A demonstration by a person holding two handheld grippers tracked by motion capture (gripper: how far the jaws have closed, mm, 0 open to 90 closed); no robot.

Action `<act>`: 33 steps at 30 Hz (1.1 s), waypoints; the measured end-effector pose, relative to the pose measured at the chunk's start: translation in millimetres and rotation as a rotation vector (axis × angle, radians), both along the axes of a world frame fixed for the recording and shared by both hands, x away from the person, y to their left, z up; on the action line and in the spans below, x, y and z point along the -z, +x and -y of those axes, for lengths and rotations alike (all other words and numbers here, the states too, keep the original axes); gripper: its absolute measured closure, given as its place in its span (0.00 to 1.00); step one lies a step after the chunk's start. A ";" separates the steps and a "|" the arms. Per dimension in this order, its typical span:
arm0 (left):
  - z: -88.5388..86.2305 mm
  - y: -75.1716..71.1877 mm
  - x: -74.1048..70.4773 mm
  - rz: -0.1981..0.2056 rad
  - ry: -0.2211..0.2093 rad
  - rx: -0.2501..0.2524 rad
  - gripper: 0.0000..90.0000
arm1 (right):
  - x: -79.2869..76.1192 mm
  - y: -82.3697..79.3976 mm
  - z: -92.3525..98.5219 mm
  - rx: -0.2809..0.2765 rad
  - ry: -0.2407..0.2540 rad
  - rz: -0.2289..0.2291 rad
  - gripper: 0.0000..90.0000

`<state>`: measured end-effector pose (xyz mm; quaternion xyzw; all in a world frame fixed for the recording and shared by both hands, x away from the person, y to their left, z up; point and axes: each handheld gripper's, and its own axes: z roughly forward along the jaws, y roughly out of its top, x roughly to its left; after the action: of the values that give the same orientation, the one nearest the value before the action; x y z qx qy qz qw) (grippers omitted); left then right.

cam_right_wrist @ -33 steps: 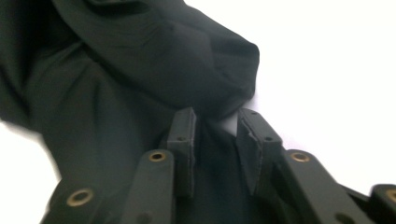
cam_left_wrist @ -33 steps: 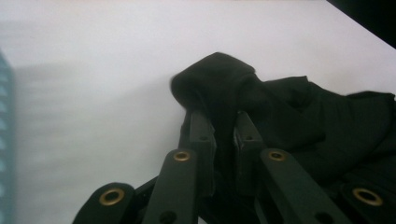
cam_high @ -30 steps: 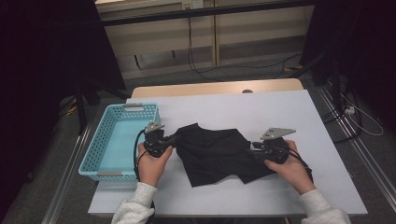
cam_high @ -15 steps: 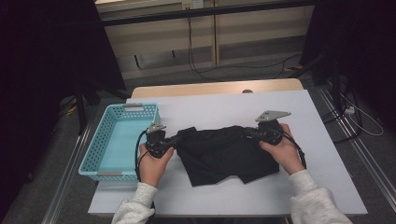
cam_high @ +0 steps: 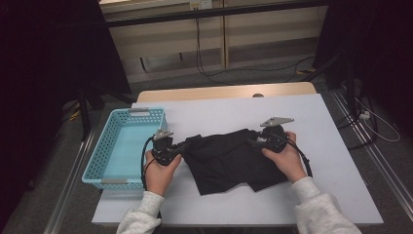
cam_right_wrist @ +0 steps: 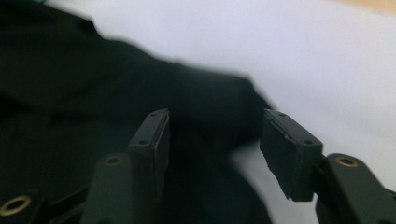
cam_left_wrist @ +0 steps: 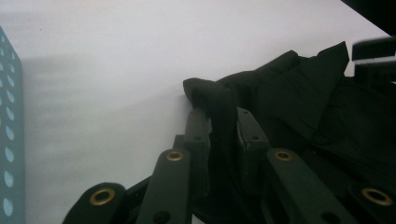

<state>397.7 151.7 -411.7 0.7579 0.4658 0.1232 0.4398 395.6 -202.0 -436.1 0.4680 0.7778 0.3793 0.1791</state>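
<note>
A black garment [cam_high: 229,158] lies folded on the white table [cam_high: 336,180], just right of a light blue plastic basket [cam_high: 124,146] that sits at the table's left edge. The 2 grippers work at its upper edge, 1 at each end.

The left hand [cam_high: 158,173] comes in from the bottom of the high view, forearm in a pale grey sleeve [cam_high: 141,219] angled up and slightly right, wrist straight, fingers wrapped around the gripper body. The left gripper [cam_high: 179,146] points right toward the garment's upper left corner. In the left gripper view, the left gripper [cam_left_wrist: 223,122] has its jaws drawn narrow on a bunched fold of the black fabric, which stands up between the pads and curls over their tips; the basket's perforated wall [cam_left_wrist: 7,140] shows at the left edge.

The right hand [cam_high: 282,158] reaches in from the lower right, forearm slanting up and left, the wrist bent so that the right gripper [cam_high: 251,141] points left along the garment's top edge, its grey 3-cornered plate [cam_high: 276,120] uppermost. In the right gripper view, the right gripper [cam_right_wrist: 215,140] has just been opening: the jaws stand apart with the garment's dark corner between them, and the pads do not press on it.
</note>
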 end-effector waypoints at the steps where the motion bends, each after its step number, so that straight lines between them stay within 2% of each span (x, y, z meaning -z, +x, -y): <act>1: 0.7 -0.1 0.0 0.000 0.002 0.002 0.87 | 4.3 -4.7 1.7 -0.016 -0.014 -0.029 0.44; 3: 2.9 -0.6 0.0 -0.001 0.004 0.004 0.87 | 12.3 -10.6 4.2 -0.057 -0.053 -0.077 0.49; 4: 4.0 -0.8 0.2 0.003 0.001 0.005 0.86 | 16.6 -13.8 5.0 -0.064 -0.053 -0.090 0.53; 5: 4.7 -1.0 0.0 0.006 0.006 0.008 0.86 | 19.4 -17.4 6.7 -0.071 -0.030 -0.084 0.64; 6: 5.1 -1.1 -0.2 0.005 0.008 0.011 0.86 | 19.4 -20.5 8.8 -0.088 -0.006 -0.089 0.81; 7: 5.8 -1.7 -0.3 0.008 0.009 0.013 0.86 | 18.6 -22.4 9.8 -0.108 0.007 -0.101 0.93; 9: 5.8 -2.4 -0.1 0.012 0.011 0.012 0.86 | 15.8 -31.1 11.0 -0.132 -0.014 -0.114 0.96; 11: 5.0 -2.6 0.0 0.005 0.013 0.018 0.86 | 13.0 -40.3 14.7 -0.160 -0.014 -0.135 0.96; 14: 4.7 -2.5 1.3 -0.002 0.013 0.025 0.86 | 11.0 -53.8 28.3 -0.163 -0.003 -0.143 0.97; 20: 12.7 -3.5 3.1 -0.012 0.028 0.052 0.86 | 3.7 -86.1 53.2 -0.160 -0.021 -0.187 0.97; 21: 14.3 -3.4 4.0 -0.012 0.029 0.056 0.86 | 2.6 -90.1 56.6 -0.151 -0.020 -0.182 0.96; 23: 16.4 -3.1 6.0 -0.014 0.034 0.054 0.87 | 1.4 -94.5 62.5 -0.139 -0.013 -0.140 0.93; 26: 17.5 -2.0 8.9 -0.023 0.040 0.057 0.87 | -6.0 -92.2 66.4 -0.085 0.007 -0.080 0.76; 27: 17.9 -1.5 9.7 -0.027 0.044 0.061 0.87 | -8.2 -89.5 66.3 -0.056 0.013 -0.057 0.67; 29: 19.2 -1.2 11.2 -0.030 0.045 0.064 0.87 | -9.3 -81.7 65.4 -0.010 0.039 -0.034 0.64; 31: 20.7 -1.0 12.6 -0.034 0.043 0.063 0.86 | -7.0 -71.1 65.6 0.050 0.042 -0.010 0.60; 33: 20.6 -0.2 13.9 -0.027 0.058 0.060 0.77 | -3.9 -58.9 67.9 0.109 0.055 -0.014 0.58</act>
<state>397.4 131.1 -425.6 0.7854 0.4451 0.1132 0.4151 336.7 -269.9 -432.2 0.5171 0.7416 0.3871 0.1812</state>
